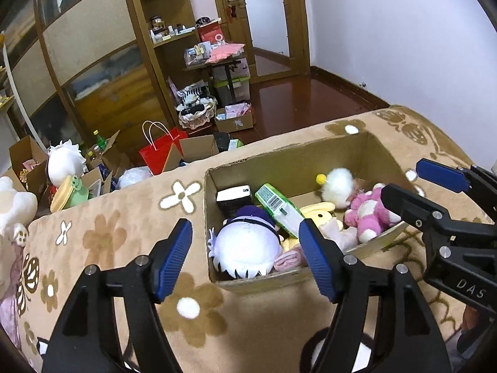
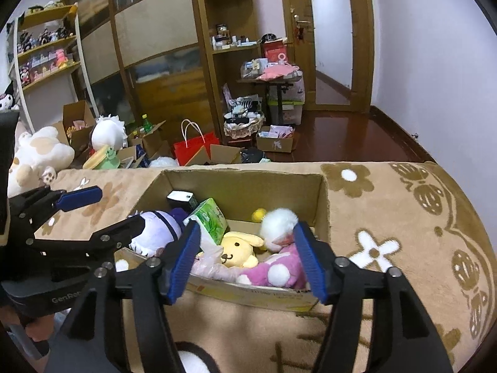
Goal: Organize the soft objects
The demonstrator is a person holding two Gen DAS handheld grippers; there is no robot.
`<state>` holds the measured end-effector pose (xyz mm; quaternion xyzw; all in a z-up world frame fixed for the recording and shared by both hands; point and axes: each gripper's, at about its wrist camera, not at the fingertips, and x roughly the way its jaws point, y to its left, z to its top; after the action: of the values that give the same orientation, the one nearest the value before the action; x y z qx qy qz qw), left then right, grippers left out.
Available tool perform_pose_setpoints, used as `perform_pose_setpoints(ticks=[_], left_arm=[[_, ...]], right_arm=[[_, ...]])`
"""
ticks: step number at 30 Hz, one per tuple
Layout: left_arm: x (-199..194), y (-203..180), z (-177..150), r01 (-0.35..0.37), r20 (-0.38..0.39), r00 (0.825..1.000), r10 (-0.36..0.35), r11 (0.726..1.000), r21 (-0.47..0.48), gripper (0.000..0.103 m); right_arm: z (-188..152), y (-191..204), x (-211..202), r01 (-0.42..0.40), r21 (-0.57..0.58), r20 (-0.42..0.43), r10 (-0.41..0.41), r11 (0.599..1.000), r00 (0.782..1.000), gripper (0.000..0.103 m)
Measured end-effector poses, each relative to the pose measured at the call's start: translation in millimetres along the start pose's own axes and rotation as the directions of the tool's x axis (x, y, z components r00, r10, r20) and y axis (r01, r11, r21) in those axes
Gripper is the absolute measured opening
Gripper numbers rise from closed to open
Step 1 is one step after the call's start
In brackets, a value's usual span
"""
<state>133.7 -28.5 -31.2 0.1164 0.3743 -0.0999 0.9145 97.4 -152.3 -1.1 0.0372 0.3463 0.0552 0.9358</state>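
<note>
Left gripper [image 1: 245, 258] jaws apart, empty, above cardboard box [image 1: 310, 155] near edge, right gripper [image 2: 243, 259] likewise open (nothing held), purple-capped plush [image 1: 245, 248] partly hidden.

Both wrist views look steeply down, close over the shared cardboard box [image 1: 310, 158] of toys, facing the doorway.

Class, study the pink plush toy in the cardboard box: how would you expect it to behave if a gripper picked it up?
The pink plush toy looks stuffed and fuzzy, so it would probably squash between the pads and weigh little. Its limbs sprawl loosely, so they would likely dangle. Lying against the yellow plush in the cardboard box, it might drag that neighbour slightly.
</note>
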Motion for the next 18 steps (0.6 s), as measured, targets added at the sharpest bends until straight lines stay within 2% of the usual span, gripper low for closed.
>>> perform_pose_setpoints(ticks=[2,4,6,8,12,15,18], left_arm=[[-10.7,1.9,0.0,-0.006,0.017,1.0,0.006,1.0,-0.01,0.082],[-24.8,4.4,-1.0,-0.017,0.045,0.999,0.017,1.0,-0.015,0.084],[-39.0,6.3,-1.9,-0.023,0.064,0.998,0.024,1.0,-0.017,0.086],[-49.8,8.6,-2.8,-0.029,0.079,0.996,0.031,0.999,-0.028,0.091],[-75.6,13.1,-7.7,-0.056,0.12,0.991,0.062,0.997,-0.06,0.094],[-93.9,17.6,-11.7,-0.054,0.139,0.988,0.065,0.995,-0.083,0.099],[-114.6,19.8,-16.7,-0.051,0.176,0.982,0.066,0.995,-0.086,0.101]], right_arm=[[2.1,1.6,-10.6,-0.001,0.002,0.014,0.001,1.0,1.0,0.069],[4.2,3.9,-22.7,0.003,-0.011,0.029,-0.003,1.0,1.0,0.07],[5.9,7.7,-35.4,0.014,-0.029,0.048,-0.013,0.999,0.999,0.076],[6.3,9.4,-49.2,0.017,-0.027,0.073,-0.015,0.999,0.997,0.087],[6.0,13.5,-73.6,0.019,-0.023,0.108,-0.017,1.0,0.994,0.091],[3.1,15.4,-91.4,0.025,-0.015,0.132,-0.023,1.0,0.991,0.102],[-0.3,16.0,-109.6,0.03,-0.003,0.158,-0.029,1.0,0.987,0.103]])
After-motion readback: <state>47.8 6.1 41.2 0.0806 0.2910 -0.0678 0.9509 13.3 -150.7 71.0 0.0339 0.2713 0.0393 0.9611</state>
